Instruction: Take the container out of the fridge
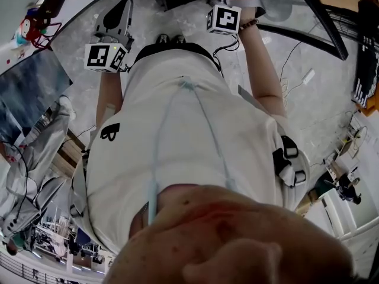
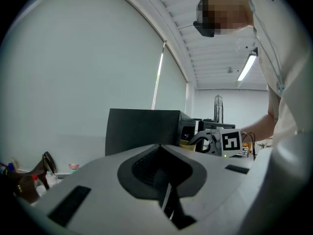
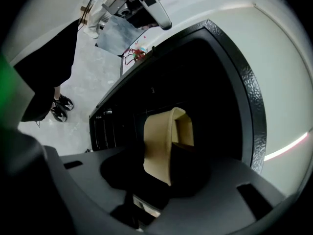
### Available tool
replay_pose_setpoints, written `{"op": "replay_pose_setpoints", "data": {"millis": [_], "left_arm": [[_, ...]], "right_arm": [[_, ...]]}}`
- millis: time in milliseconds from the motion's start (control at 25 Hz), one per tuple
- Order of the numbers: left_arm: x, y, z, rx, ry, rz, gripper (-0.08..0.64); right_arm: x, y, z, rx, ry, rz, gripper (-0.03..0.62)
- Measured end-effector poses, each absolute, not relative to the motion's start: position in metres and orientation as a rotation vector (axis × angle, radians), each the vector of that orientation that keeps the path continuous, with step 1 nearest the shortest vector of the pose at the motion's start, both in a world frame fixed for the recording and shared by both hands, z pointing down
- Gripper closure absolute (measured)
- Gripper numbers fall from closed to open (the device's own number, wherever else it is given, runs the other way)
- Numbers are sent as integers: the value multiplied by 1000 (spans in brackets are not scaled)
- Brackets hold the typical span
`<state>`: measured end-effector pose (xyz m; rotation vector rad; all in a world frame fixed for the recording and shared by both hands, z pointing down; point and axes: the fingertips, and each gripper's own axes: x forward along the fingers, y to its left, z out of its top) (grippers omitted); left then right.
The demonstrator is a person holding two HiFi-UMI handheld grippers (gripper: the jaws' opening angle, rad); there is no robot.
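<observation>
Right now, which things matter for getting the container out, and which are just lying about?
Job: container, fridge, right gripper clamped on the container's wall.
Lying about: grey cloth, red cables, white plug on the floor.

Pale, grey-speckled floor underfoot, with thin cables trailing across. Plain pale wall to one side, split by a bright vertical strip. Overhead, white slatted ceiling carrying one lit strip light. Farther back, a tall wire stand against the end wall. Cluttered desks along the room's edge.
</observation>
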<state>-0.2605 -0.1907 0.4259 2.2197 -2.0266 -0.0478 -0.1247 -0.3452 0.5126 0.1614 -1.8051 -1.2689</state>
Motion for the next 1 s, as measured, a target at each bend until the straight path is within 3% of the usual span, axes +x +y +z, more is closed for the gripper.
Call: {"op": "replay_pose_setpoints", "data": {"millis": [1000], "left_arm": [[-207,-201,437,2424,-1764,-29,552]], "right_arm": [[-39,-253,492,290,-1809,-1138,448]]}}
